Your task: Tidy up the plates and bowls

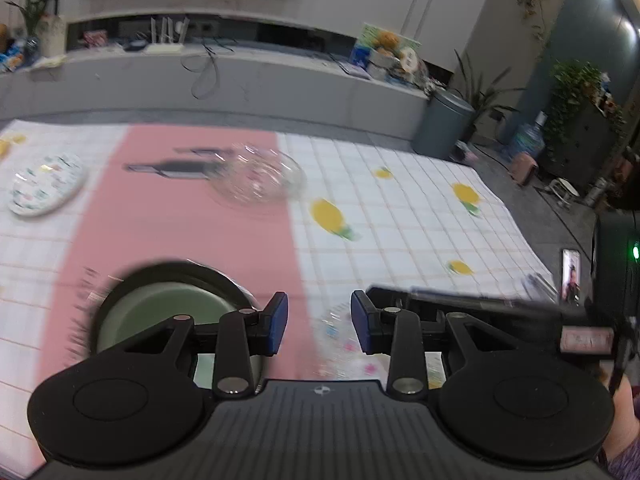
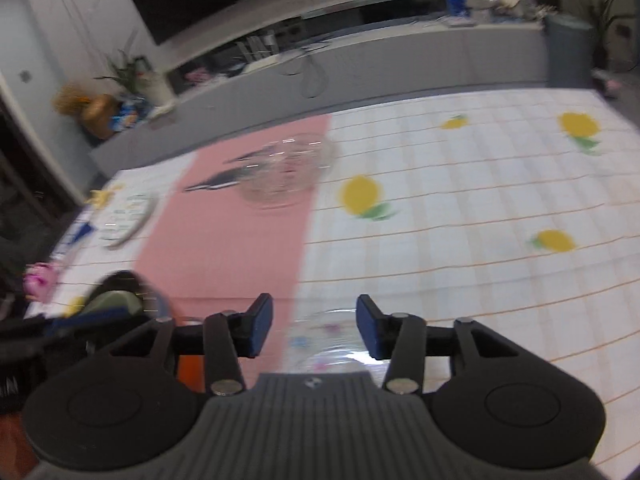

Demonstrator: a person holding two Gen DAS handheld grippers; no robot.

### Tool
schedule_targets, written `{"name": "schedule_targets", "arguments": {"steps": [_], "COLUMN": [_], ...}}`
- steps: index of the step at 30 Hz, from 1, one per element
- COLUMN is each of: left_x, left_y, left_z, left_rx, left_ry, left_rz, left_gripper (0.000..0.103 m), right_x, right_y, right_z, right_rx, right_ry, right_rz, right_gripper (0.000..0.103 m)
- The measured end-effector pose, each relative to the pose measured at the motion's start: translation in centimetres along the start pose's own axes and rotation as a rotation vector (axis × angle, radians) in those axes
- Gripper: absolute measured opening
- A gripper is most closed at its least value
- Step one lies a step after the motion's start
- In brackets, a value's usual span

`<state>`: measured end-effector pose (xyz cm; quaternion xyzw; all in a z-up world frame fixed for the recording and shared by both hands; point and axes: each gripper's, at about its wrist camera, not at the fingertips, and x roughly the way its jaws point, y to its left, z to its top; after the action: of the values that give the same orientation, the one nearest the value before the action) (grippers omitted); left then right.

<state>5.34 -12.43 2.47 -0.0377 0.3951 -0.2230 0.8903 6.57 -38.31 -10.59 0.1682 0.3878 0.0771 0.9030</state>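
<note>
Grippers, left gripper (image 1: 319, 322) and right gripper (image 2: 315, 327), are hovering with jaws apart and empty above a patterned plate (image 1: 340, 344) beside the dark bowl (image 1: 168, 312), likely seeking the glass bowl (image 1: 260, 178) next.

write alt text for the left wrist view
The open left gripper hovers over a checked and pink tablecloth, nothing between its blue pads. A green bowl sits lower left, a clear glass bowl farther back.
</note>
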Motion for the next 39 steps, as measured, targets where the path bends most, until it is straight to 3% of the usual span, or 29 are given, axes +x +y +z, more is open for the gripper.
{"name": "schedule_targets", "arguments": {"steps": [2,5,9,13,16,19,22,24,34,39], "left_x": [-0.7,-1.7,-2.6,-1.8,-1.3,-1.0,-1.0,-1.0,-2.3,-2.7], "left_y": [1.3,3.6,7.2,10.2,11.0,11.2,11.2,11.5,15.4,17.0], "left_z": [0.5,0.6,0.0,-1.1,-1.7,-2.0,-2.3,-2.2,-1.8,-1.6], "left_rx": [-0.003,-0.002,-0.086,-0.178,-0.219,-0.231,-0.221,-0.214,-0.264,-0.287], "left_ry": [-0.002,-0.016,-0.026,0.035,0.057,0.075,0.081,0.083,0.08,0.089], "left_rz": [0.06,0.159,0.255,0.224,0.175,0.123,0.153,0.174,0.251,0.231], "left_gripper": [0.042,0.042,0.046,0.047,0.047,0.046,0.026,0.022,0.022,0.022], "right_x": [0.4,1.6,3.2,5.0,5.8,5.9,6.1,6.3,7.9,8.6], "right_y": [1.0,3.0,5.4,7.3,8.4,9.1,9.6,10.0,13.7,15.4], "right_z": [-0.1,-0.8,-1.8,-2.9,-3.8,-4.0,-3.9,-3.8,-3.1,-3.0], "right_rx": [0.022,0.001,-0.09,-0.187,-0.251,-0.275,-0.275,-0.278,-0.299,-0.324], "right_ry": [0.008,0.051,0.12,0.191,0.233,0.232,0.229,0.228,0.209,0.217], "right_rz": [0.046,0.025,0.016,-0.019,-0.044,-0.023,-0.019,-0.003,0.082,0.103], "right_gripper": [0.054,0.05,0.046,0.032,0.031,0.015,0.009,0.0,0.0,0.0]}}
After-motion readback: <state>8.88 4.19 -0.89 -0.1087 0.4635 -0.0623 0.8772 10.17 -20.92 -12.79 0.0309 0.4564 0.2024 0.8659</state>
